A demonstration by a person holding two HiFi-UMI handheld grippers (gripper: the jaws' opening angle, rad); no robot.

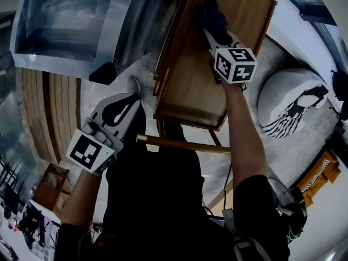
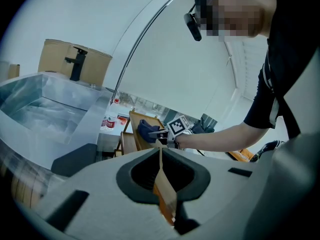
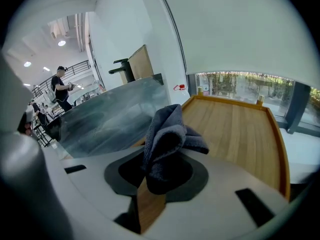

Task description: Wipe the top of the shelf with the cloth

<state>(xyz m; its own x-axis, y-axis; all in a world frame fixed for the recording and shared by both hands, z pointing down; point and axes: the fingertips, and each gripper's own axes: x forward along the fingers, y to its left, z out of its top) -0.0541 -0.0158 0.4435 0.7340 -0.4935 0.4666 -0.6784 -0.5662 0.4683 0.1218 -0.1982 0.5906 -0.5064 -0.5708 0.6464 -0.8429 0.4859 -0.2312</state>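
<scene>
The wooden shelf top [image 1: 198,78] is a rimmed board, seen from above in the head view and filling the right gripper view as pale planks [image 3: 235,129]. My right gripper [image 1: 213,30] reaches over its far part and is shut on a bunched dark blue cloth [image 1: 213,11]. In the right gripper view the cloth [image 3: 167,136] bulges up out of the gripper [image 3: 161,166]. My left gripper [image 1: 134,87] hangs off the shelf's left edge, shut and holding nothing. Its own view shows the gripper [image 2: 160,153] and, beyond it, the cloth [image 2: 145,130] on the shelf.
A large glassy basin [image 1: 65,20] with a black tap [image 2: 77,63] stands left of the shelf. A brass rail [image 1: 179,143] crosses below the shelf's near edge. A white patterned cushion [image 1: 293,105] lies to the right. A person [image 3: 62,86] stands far off.
</scene>
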